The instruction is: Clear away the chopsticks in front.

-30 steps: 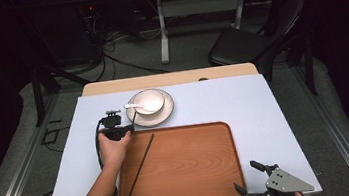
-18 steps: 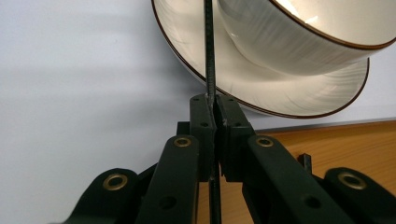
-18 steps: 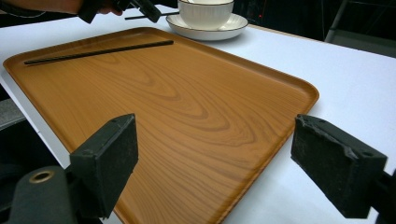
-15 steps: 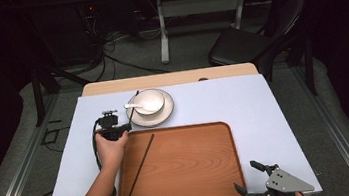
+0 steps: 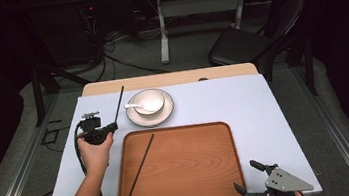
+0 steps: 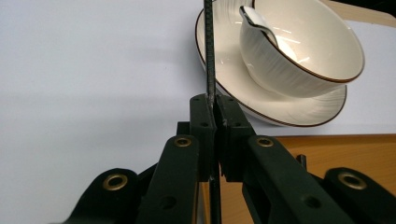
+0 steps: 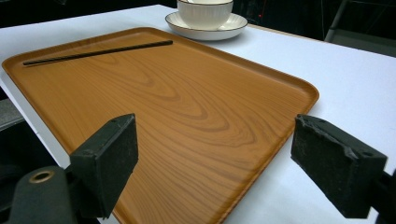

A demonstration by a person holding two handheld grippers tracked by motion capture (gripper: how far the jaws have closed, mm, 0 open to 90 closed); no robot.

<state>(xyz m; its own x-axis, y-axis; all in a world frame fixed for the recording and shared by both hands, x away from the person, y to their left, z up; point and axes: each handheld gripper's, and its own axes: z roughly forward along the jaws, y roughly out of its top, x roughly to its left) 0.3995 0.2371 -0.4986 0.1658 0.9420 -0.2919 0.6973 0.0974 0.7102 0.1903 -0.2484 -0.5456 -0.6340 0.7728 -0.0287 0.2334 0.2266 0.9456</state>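
My left gripper is shut on a thin black chopstick, which slants up and away from the jaws, left of the plate. A second black chopstick lies on the left part of the wooden tray. Beyond the tray a cream bowl with a white spoon in it stands on a cream plate. My right gripper stands open at the tray's near right corner, nothing between its pads.
A white cover spans the table, with bare room right of the tray and plate. A wooden table edge shows at the back. A black chair and cables stand on the floor beyond. The left gripper's cable loops by the wrist.
My left hand has shifted left and risen a little, and the chopstick in its gripper now sticks up toward the far side. The right gripper has stayed put.
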